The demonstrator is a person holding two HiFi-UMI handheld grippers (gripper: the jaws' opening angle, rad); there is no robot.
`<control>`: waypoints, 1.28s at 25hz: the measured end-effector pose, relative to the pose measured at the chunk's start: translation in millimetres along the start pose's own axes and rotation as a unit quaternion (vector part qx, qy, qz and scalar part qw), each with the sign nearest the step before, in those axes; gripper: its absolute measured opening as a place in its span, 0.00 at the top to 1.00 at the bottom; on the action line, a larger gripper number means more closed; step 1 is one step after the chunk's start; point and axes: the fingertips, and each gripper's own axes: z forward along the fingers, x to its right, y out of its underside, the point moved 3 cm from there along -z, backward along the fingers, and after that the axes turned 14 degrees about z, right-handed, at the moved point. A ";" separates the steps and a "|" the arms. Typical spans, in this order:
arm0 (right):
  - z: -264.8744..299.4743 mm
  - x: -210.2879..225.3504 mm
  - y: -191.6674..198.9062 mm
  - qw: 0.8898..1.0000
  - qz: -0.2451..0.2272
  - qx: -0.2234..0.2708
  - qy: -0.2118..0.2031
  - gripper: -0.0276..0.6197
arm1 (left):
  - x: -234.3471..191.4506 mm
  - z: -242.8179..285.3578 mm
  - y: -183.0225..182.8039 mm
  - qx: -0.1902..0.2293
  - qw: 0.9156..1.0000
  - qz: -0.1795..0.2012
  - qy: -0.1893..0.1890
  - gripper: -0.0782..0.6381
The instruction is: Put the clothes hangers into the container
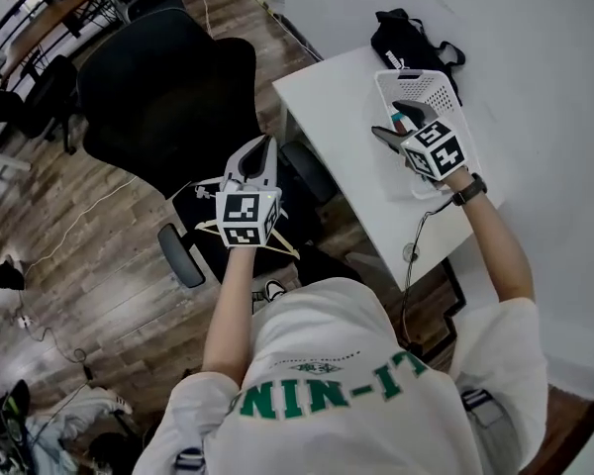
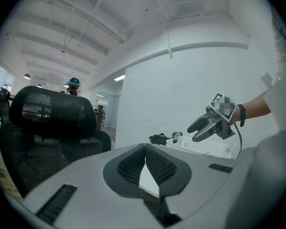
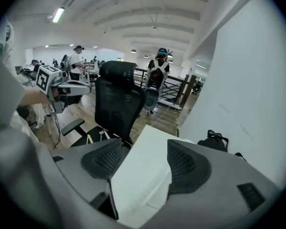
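Observation:
A white perforated basket [image 1: 438, 89] stands on the white table [image 1: 337, 117] by the wall. My right gripper [image 1: 386, 117] hovers over the basket's near end, open, with nothing between its jaws [image 3: 143, 151]. A wooden clothes hanger [image 1: 285, 246] and a pale one [image 1: 200, 188] lie on the black office chair's seat [image 1: 168, 97]. Above that seat, left of the table, is my left gripper [image 1: 267, 144]; its jaws meet at the tips [image 2: 144, 146] and nothing shows between them. Whether it touches a hanger is hidden under it. The left gripper view shows the right gripper [image 2: 192, 133] above the basket [image 2: 190, 144].
A black bag [image 1: 408, 34] lies on the table behind the basket, against the white wall. The chair's armrest [image 1: 181, 255] sticks out toward me. Wooden floor with cables spreads left. People stand far off by a railing [image 3: 157, 78].

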 end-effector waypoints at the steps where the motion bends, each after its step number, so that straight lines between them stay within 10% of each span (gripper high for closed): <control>1: 3.9 -17.2 -4.9 1.000 -0.009 -0.001 -0.013 0.48 | -5.6 -12.9 4.3 -0.001 1.000 -0.002 -0.009 0.87; 20: 189.4 -278.5 34.8 0.952 -0.136 -0.139 -0.235 0.46 | -104.5 -172.4 134.5 -0.082 0.981 -0.063 -0.162 0.78; 32: 324.7 -334.2 225.6 0.937 0.032 -0.254 -0.236 0.46 | -103.5 -168.3 256.6 -0.134 0.971 -0.101 -0.169 0.78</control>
